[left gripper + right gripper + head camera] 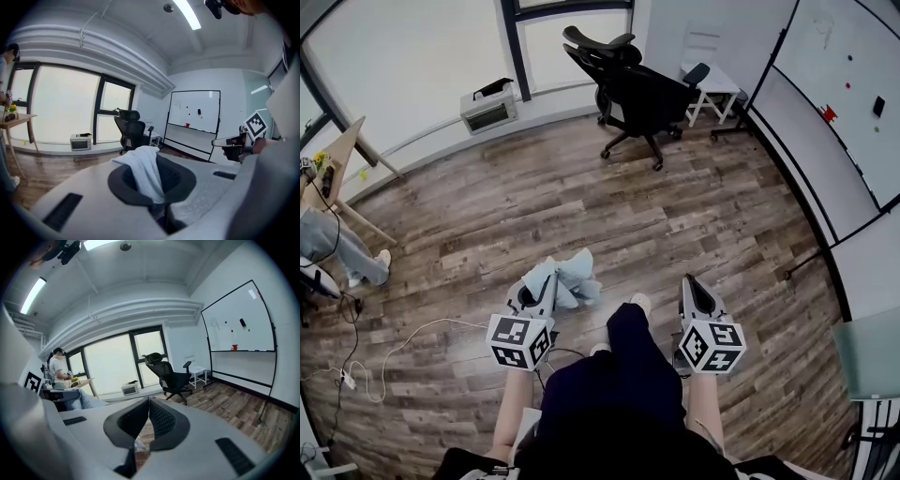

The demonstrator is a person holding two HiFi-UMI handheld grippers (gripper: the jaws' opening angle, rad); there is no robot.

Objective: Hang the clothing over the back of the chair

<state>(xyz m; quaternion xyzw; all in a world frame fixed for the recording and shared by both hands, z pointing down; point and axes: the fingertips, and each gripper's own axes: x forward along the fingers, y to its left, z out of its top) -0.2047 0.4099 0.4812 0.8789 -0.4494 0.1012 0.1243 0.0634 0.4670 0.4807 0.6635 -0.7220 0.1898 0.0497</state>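
Note:
A pale blue-white piece of clothing hangs bunched from my left gripper, which is shut on it; in the left gripper view the clothing drapes over and between the pads. My right gripper is shut with nothing between its pads, as the right gripper view shows. The black office chair stands far off by the window, across the wooden floor; it also shows in the left gripper view as the chair and in the right gripper view as the chair.
A white stool stands right of the chair, beside a rolling whiteboard. A small white appliance sits by the window. A wooden table and a seated person are at left. Cables trail on the floor.

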